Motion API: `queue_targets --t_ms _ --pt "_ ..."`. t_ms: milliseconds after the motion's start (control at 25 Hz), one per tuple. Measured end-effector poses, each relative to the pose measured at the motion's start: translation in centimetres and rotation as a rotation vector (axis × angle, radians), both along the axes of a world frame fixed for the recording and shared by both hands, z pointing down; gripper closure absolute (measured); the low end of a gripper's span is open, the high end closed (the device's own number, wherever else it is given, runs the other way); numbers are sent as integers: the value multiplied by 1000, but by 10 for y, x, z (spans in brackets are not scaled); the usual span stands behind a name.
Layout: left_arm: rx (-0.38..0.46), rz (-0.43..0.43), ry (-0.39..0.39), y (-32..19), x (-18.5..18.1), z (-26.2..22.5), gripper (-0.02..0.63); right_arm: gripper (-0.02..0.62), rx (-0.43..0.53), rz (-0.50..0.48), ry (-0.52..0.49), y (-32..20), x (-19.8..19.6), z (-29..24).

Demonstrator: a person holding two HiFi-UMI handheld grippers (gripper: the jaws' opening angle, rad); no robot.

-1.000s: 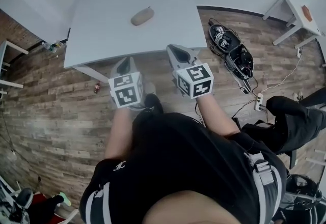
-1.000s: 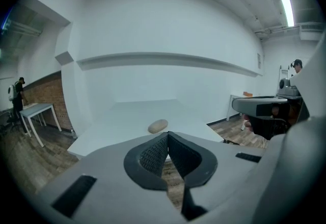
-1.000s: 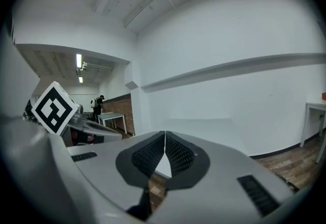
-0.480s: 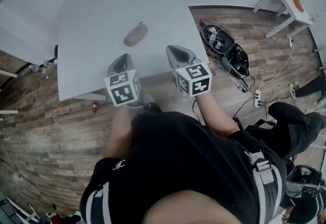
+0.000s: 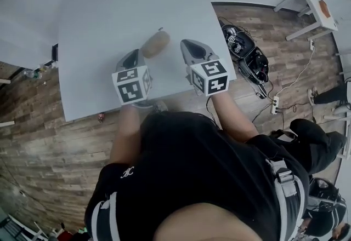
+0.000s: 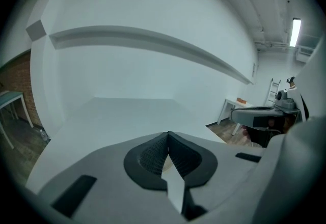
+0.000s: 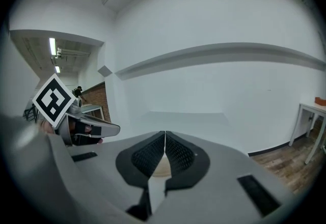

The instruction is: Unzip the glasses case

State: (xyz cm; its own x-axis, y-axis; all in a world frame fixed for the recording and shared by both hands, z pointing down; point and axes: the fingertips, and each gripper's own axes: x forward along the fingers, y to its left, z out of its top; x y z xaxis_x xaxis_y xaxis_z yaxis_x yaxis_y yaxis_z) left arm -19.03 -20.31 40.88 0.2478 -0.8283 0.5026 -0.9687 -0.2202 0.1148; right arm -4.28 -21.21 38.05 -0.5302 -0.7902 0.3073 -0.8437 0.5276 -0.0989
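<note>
A tan oval glasses case (image 5: 155, 44) lies on the white table (image 5: 98, 26), near its front half. My left gripper (image 5: 130, 59) hovers just to the case's left and nearer me, jaws shut with nothing in them. To the case's right my right gripper (image 5: 188, 46) is also shut and empty. In the left gripper view the closed jaws (image 6: 167, 135) cover most of the case, a tan sliver showing behind them. The right gripper view shows its jaws (image 7: 165, 136) pressed together with a tan patch of the case (image 7: 162, 168) behind them.
A wooden floor lies below the table's front edge (image 5: 164, 89). An open black bag with cables (image 5: 247, 59) sits on the floor to the right, near a small white side table (image 5: 312, 10). Another person's legs (image 5: 307, 136) are at far right.
Both grippers have moved forward from in front of the table's edge to over the table, and now flank the case. Their jaws stayed shut.
</note>
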Motion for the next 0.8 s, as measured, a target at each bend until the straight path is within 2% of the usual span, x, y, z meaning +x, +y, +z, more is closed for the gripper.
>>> queue_targets --t_ms 200,480,680,800 --pt "-69 50 -5 -40 -12 28 603 581 -45 25 52 -23 -10 25" --pt "-149 130 -12 -71 9 64 603 581 -133 82 50 -49 27 56" --pt "-205 265 5 -90 26 89 600 581 -183 37 72 -61 35 76" --pt "-255 365 -11 -114 34 108 533 581 -185 -1 108 -69 43 80"
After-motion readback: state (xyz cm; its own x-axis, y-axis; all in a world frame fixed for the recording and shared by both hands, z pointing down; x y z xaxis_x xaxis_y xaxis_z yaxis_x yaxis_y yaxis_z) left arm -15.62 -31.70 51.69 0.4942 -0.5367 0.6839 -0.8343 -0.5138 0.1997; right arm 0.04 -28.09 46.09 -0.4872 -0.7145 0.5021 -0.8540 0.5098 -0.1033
